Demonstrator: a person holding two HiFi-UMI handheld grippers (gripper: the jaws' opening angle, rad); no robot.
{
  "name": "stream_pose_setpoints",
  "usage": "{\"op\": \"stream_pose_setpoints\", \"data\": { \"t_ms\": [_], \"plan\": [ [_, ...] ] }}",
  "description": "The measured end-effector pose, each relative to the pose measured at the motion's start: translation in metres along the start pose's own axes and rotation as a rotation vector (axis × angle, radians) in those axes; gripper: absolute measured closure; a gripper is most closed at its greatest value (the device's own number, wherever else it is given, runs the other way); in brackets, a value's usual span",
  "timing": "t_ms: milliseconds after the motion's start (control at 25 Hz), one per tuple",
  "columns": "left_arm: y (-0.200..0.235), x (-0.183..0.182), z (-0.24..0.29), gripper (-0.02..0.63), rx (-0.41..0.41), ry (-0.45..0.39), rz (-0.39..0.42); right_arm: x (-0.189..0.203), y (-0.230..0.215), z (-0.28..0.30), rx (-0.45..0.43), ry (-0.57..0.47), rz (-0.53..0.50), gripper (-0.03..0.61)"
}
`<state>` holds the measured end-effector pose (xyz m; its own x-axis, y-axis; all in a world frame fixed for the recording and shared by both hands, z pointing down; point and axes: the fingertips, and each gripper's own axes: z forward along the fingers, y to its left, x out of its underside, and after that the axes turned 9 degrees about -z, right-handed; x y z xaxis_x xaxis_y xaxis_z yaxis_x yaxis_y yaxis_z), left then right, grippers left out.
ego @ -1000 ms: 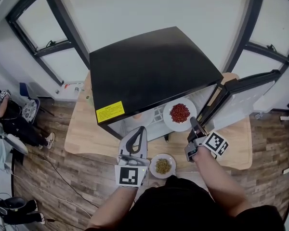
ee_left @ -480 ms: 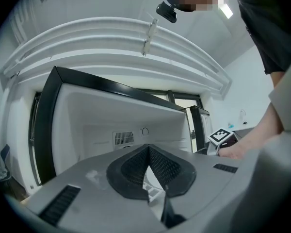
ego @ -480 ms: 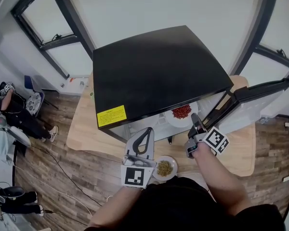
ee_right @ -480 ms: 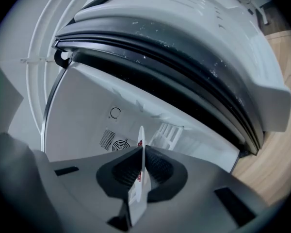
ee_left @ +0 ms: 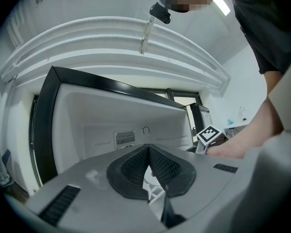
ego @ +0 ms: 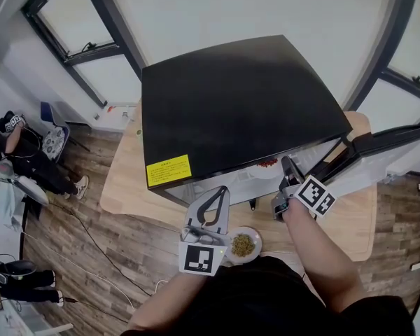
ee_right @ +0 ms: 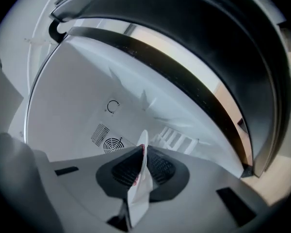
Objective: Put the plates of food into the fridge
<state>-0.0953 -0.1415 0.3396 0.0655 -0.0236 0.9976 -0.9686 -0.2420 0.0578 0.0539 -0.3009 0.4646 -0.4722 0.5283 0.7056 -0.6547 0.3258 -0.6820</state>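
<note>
A black fridge [ego: 238,103] stands on a wooden table [ego: 126,184] with its door [ego: 385,152] swung open to the right. My right gripper [ego: 287,165] is shut on the rim of a white plate of red food [ego: 268,163], which is almost hidden under the fridge top. In the right gripper view the plate's edge [ee_right: 138,193] is clamped between the pads [ee_right: 157,166], inside the white fridge cavity [ee_right: 87,96]. My left gripper [ego: 217,192] hangs shut and empty in front of the fridge. A second plate with greenish food [ego: 243,244] sits on the table just right of it.
A white wire shelf [ee_right: 177,139] lies inside the fridge ahead of the held plate. The open door flanks my right arm. Window frames [ego: 91,47] rise behind the table. A person [ego: 14,152] sits on the floor at far left, with cables nearby.
My right gripper has carried the red-food plate forward into the fridge, so the fridge top now covers most of it. The left gripper has stayed about where it was.
</note>
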Motion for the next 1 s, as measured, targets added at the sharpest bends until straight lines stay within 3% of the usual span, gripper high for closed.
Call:
{"op": "stream_pose_setpoints", "data": {
  "t_ms": [320,520,1000],
  "plan": [
    [0.007,0.003,-0.001,0.61,0.005,0.02,0.032,-0.006,-0.009,0.016,0.142,0.038,-0.296,0.52],
    [0.006,0.004,-0.002,0.61,0.026,0.021,0.057,-0.005,-0.018,0.016,0.189,0.061,-0.288,0.472],
    [0.005,-0.003,-0.013,0.611,0.064,0.001,0.031,-0.016,-0.002,-0.016,0.218,0.002,-0.389,0.454]
  ]
}}
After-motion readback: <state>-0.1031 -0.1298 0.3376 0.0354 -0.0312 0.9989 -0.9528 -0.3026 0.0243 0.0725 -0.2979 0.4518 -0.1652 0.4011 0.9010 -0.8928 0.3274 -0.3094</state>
